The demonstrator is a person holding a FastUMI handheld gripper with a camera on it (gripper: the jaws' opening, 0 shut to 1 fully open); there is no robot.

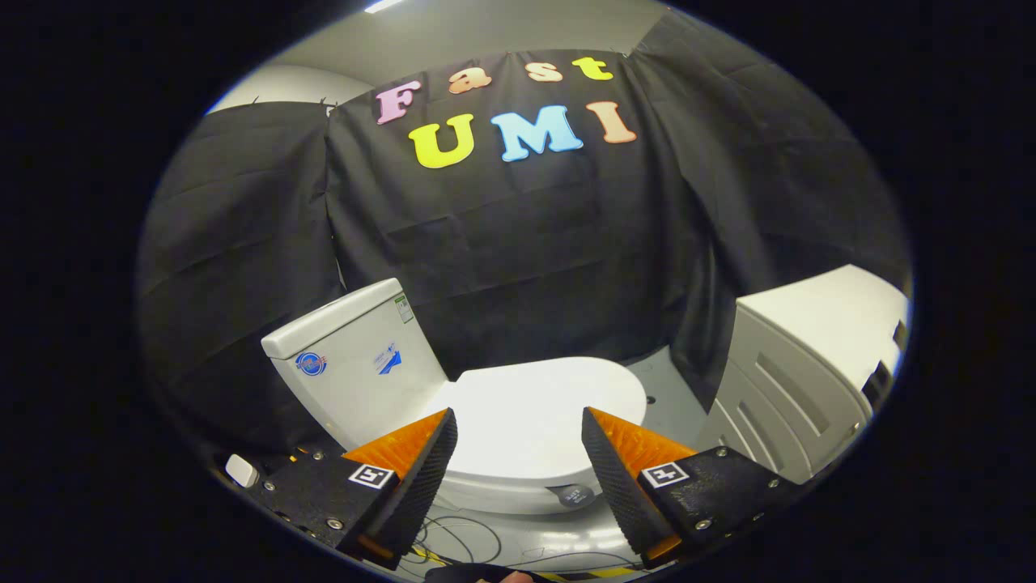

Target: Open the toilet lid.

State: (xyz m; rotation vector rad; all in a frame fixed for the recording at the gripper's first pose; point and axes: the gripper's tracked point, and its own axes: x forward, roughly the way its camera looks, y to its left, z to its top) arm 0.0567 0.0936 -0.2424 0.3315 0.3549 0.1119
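- Booth wall: a black cloth is hung behind and to both sides of the scene, forming the backdrop to everything below.
- Cabinet: a pale unit with panelled front is seen beyond the right finger, apart from the toilet, with a strip of floor between them.
- Toilet: a white fixture is placed on the floor just ahead of the tongs; it is viewed from its side, so that the tank lies beyond the left finger and the rounded front end points toward the cabinet.
- Tank: an upright white box with small stickers on its face is joined to the hinge end of the lid.
- Lid: it is shown shut, lying flat on the seat. Its long axis is run from the tank across toward the cabinet, crosswise to the fingers. The near long edge is found between and just beyond the fingertips, slightly below them.
- Tongs: the fingers are spread wide and nothing is held between them; no contact with the lid is made yet. An approach forward and down to the lid's rim, nearer its free rounded end than the hinge, is judged to be required.
- Cables: thin wires are strewn on the floor beneath the bowl.
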